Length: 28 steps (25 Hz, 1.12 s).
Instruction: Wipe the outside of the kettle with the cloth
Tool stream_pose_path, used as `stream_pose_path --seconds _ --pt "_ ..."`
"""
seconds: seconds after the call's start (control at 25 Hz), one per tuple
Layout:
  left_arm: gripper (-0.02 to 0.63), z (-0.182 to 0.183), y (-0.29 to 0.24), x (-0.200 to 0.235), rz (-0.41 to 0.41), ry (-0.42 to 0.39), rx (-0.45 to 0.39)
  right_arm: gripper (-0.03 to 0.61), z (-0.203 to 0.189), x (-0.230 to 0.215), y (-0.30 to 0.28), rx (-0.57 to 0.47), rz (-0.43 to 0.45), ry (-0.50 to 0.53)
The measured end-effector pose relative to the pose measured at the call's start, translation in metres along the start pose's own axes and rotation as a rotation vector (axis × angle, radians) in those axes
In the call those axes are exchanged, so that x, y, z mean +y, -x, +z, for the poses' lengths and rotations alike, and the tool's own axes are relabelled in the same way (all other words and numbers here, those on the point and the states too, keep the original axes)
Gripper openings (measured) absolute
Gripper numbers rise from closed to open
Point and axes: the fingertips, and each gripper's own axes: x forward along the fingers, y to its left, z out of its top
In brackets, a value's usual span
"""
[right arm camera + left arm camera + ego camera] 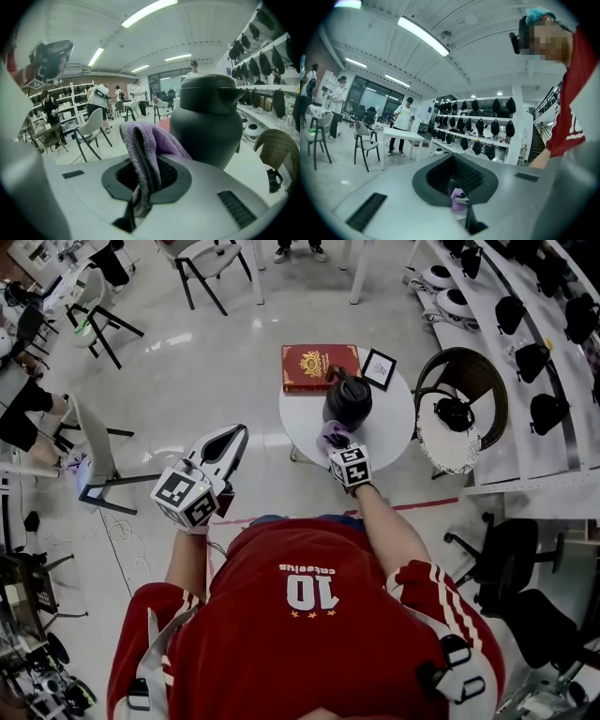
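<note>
A black kettle (349,401) with a lid and spout stands on a small round white table (398,423). In the right gripper view the kettle (211,124) rises just beyond the jaws. My right gripper (339,448) is shut on a purple cloth (332,436), held against the kettle's near left side. The cloth (146,140) bunches out of the shut right gripper (145,174) and droops over the pads. My left gripper (232,439) is held up left of the table, apart from everything, jaws together; the left gripper (454,180) points toward the shelves.
A red book (319,367) and a small framed card (379,368) lie behind the kettle. A wicker chair (466,409) stands right of the table, below shelves of black items (530,357). A white chair (94,460) is at left, an office chair (511,568) at right.
</note>
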Motion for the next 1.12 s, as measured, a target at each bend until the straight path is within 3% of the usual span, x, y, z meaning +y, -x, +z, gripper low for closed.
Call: stream_pose_path --seconds 0.56,1.12 --pt "0.006 0.005 -0.012 0.0 -0.018 0.026 -0.009 0.045 0.054 0.041 0.031 -0.044 0.117 0.184" --pt "0.008 0.01 -0.062 -0.038 -0.025 0.014 -0.024 0.044 0.124 0.019 0.132 -0.155 0.13 0.294"
